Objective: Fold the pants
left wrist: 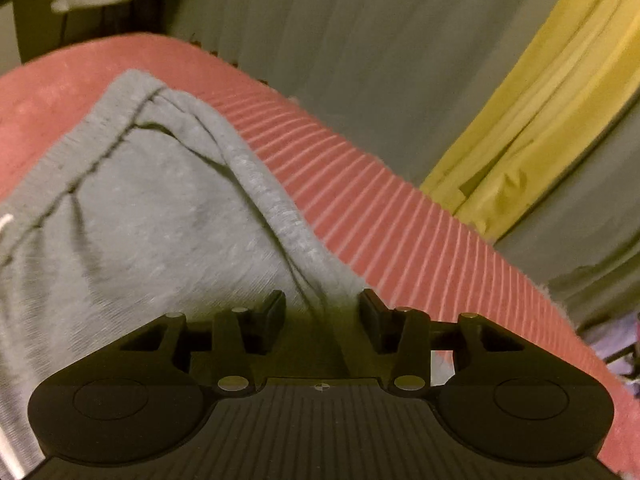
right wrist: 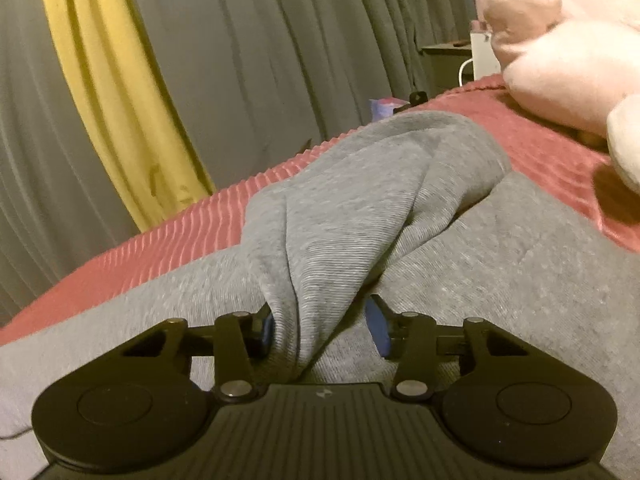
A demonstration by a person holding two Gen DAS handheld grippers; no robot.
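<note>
Grey sweatpants lie on a red ribbed bedspread. In the left wrist view the waistband end with its seam points away, and a white drawstring shows at the left edge. My left gripper is open, its black fingers either side of a fabric ridge at the pants' right edge. In the right wrist view the pants spread across the bed. My right gripper is open, blue pads apart, with a raised bunch of grey cloth between them.
Grey curtains with a yellow panel hang behind the bed. A pink plush toy lies on the bedspread at the right, close to the pants. A bedside cabinet stands behind it.
</note>
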